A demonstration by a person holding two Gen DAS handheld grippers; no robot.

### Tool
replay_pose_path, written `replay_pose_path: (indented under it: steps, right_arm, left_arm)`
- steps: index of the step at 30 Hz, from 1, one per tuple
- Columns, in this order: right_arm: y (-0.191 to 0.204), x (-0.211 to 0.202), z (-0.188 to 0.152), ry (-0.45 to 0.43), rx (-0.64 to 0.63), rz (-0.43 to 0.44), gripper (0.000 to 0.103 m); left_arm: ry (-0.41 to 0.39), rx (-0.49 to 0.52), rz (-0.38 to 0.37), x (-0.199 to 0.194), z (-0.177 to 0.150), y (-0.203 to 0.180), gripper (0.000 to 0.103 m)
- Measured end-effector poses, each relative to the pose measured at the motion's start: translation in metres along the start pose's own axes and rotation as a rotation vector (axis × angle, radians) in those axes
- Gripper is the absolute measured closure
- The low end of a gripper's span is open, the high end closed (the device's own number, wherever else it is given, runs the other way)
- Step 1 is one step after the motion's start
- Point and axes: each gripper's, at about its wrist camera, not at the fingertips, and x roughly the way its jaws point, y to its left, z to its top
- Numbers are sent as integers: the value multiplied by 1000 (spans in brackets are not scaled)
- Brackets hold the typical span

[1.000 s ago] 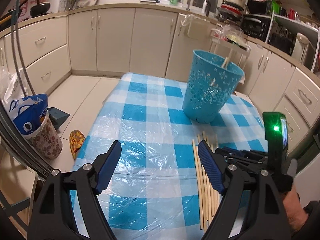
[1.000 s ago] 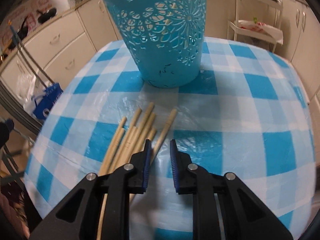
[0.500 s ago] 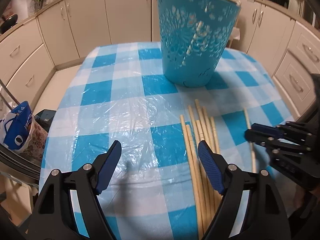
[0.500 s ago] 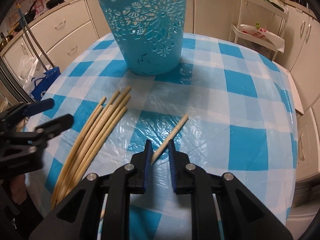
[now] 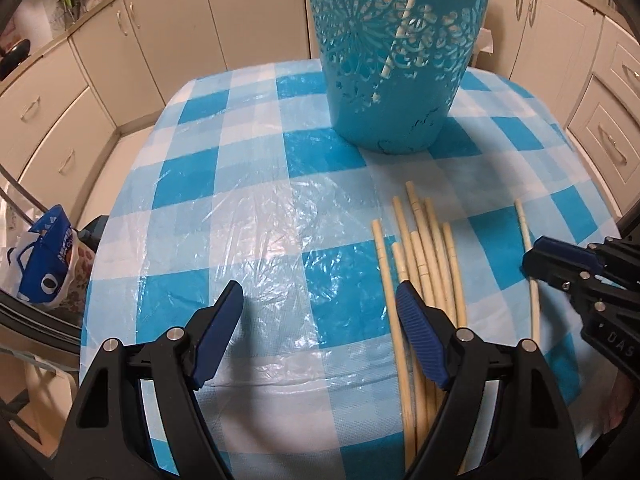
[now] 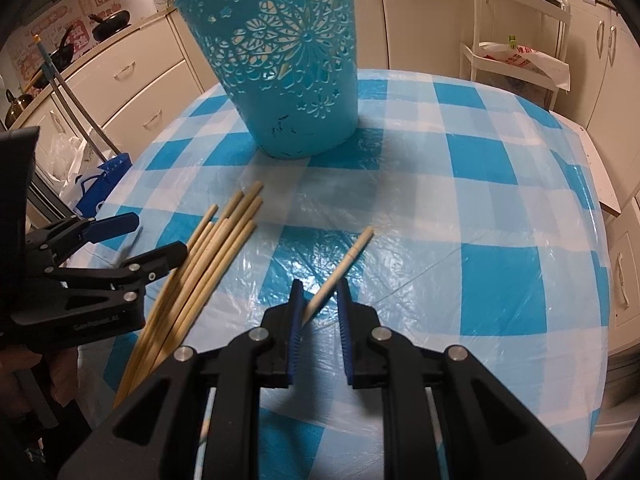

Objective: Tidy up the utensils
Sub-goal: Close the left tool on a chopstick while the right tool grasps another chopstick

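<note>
A blue perforated basket [image 5: 396,56] [image 6: 288,76] stands upright on the blue checked tablecloth [image 5: 256,216], with chopsticks inside. Several wooden chopsticks [image 5: 424,272] [image 6: 208,264] lie in a loose bundle in front of it. One single chopstick [image 6: 344,268] [image 5: 528,264] lies apart to the right. My right gripper [image 6: 319,302] has its jaws a little apart around this chopstick's near end, not clamped on it. My left gripper [image 5: 320,320] is wide open and empty, just left of the bundle.
Cream kitchen cabinets [image 5: 132,52] surround the table. A white wire trolley [image 6: 516,40] stands at the back right. A blue and white bag [image 5: 44,264] sits on the floor to the left of the table.
My left gripper has moved closer to the basket and lower over the table. My right gripper has opened slightly around the single chopstick, which was pulled away from the bundle.
</note>
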Motion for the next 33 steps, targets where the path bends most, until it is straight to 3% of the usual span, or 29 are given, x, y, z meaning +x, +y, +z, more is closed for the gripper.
replay_pose_path:
  steps: [2, 5, 11, 12, 19, 28, 33]
  right_arm:
    - [-3, 0, 1, -2, 8, -3, 86]
    - [-6, 1, 4, -3, 21, -8, 85]
    - [0, 5, 10, 29, -52, 20, 85]
    - [0, 6, 10, 35, -56, 26, 85]
    - [-2, 8, 16, 77, -25, -2, 85]
    - [12, 9, 18, 135, -103, -22, 98]
    - [16, 8, 16, 153, -134, -43, 98]
  left_arm:
    - [1, -3, 7, 0, 0, 0, 30]
    - [7, 0, 2, 3, 4, -3, 43]
    - [-4, -2, -51, 1, 5, -4, 83]
    - [-6, -8, -92, 0, 4, 0, 90]
    - [32, -4, -135, 1, 9, 4, 93]
    - [64, 3, -198, 0, 7, 6, 98]
    - [63, -4, -203, -3, 1, 10, 98]
